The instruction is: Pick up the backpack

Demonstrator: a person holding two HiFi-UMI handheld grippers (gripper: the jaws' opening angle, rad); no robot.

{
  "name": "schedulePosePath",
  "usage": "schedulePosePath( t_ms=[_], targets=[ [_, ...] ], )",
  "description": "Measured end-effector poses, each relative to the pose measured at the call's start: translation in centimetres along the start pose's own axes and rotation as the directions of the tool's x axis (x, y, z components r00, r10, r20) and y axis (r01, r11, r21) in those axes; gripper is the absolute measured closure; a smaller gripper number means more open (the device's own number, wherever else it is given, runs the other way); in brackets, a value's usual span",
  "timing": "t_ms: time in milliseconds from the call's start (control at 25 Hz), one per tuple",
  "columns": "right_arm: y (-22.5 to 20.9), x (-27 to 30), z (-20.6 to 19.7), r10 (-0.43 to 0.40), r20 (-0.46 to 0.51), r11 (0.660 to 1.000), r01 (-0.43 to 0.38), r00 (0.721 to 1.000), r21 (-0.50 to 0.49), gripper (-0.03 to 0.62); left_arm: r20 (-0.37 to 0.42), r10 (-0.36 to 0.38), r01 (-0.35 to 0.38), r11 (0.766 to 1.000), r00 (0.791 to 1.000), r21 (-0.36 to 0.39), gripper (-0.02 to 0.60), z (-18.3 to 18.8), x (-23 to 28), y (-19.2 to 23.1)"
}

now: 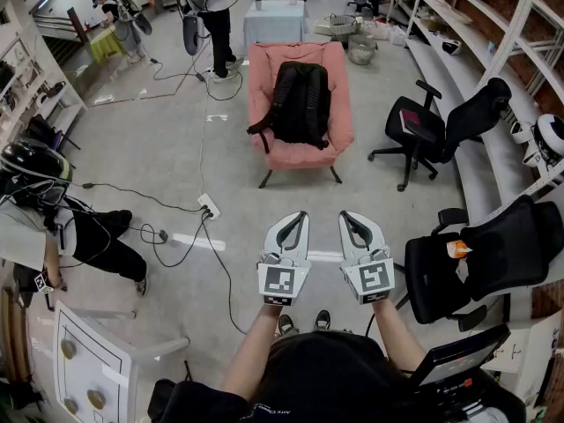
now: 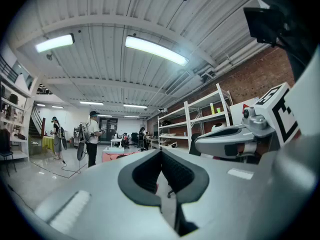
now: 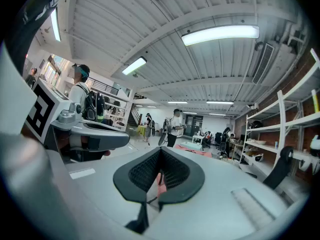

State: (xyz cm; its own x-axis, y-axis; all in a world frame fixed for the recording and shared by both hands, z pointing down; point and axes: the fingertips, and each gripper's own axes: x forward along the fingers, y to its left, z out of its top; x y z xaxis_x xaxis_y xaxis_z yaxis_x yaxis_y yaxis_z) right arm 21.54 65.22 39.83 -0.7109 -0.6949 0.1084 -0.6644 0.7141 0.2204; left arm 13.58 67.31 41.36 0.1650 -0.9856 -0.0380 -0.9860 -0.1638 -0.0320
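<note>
**A:** How many grippers, and how do they stand?

**B:** Two, side by side and held out level above the floor. The left gripper (image 1: pixel 301 215) has its jaws pressed together with nothing between them. The right gripper (image 1: pixel 345 216) is the same, closed and empty.

**A:** And the backpack?

**B:** One black backpack (image 1: pixel 300 104). It sits upright against the back of one pink armchair (image 1: pixel 339 126), well ahead of both grippers, and neither gripper touches it.

**A:** What lies between?

**B:** Bare grey floor. There is one white power strip (image 1: pixel 209 206) off to the left, with black cables running from it.

**A:** Other seats?

**B:** One black office chair (image 1: pixel 441 130) stands just right of the armchair. More black chairs (image 1: pixel 511 249) crowd the near right, and I cannot count those.

**A:** People?

**B:** Three besides the wearer. One is low on the floor at the left (image 1: pixel 97 241). One stands beyond the armchair (image 1: pixel 216 16), and one stands farther left (image 1: pixel 115 16).

**A:** Anything else?

**B:** White shelves (image 1: pixel 493 33) run along the right wall.
</note>
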Motion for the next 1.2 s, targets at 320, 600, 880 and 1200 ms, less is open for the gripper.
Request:
schedulePosePath(
  t_ms=[320, 600, 880, 1200],
  targets=[
    [2.7, 3.0, -0.1, -0.044, -0.030, 0.999, 0.045, 0.999, 0.003, 0.579, 0.015, -0.032, 0.032, 0.999, 0.999, 0.011, 0.580, 0.5, -0.6, 3.7],
    [3.7, 4.6, -0.3, -0.055, -0.044, 0.998, 0.055, 0.998, -0.001, 0.577, 0.007, -0.074, 0.074, 0.997, 0.997, -0.015, 0.580, -0.8, 0.6, 5.1],
    [1.3, 10.7, -4.0, 0.008, -0.076, 0.999, -0.005, 0.997, 0.042, 0.578, -0.056, -0.092, 0.091, 0.996, 0.994, -0.013, 0.580, -4.3, 6.3, 7.3],
    [-7.1, 20.8, -5.8, 0.080, -0.030, 0.988, -0.075, 0.996, 0.138, 0.579, -0.146, -0.078, 0.087, 0.995, 0.986, 0.058, 0.580, -5.3, 17.9, 9.9]
  ],
)
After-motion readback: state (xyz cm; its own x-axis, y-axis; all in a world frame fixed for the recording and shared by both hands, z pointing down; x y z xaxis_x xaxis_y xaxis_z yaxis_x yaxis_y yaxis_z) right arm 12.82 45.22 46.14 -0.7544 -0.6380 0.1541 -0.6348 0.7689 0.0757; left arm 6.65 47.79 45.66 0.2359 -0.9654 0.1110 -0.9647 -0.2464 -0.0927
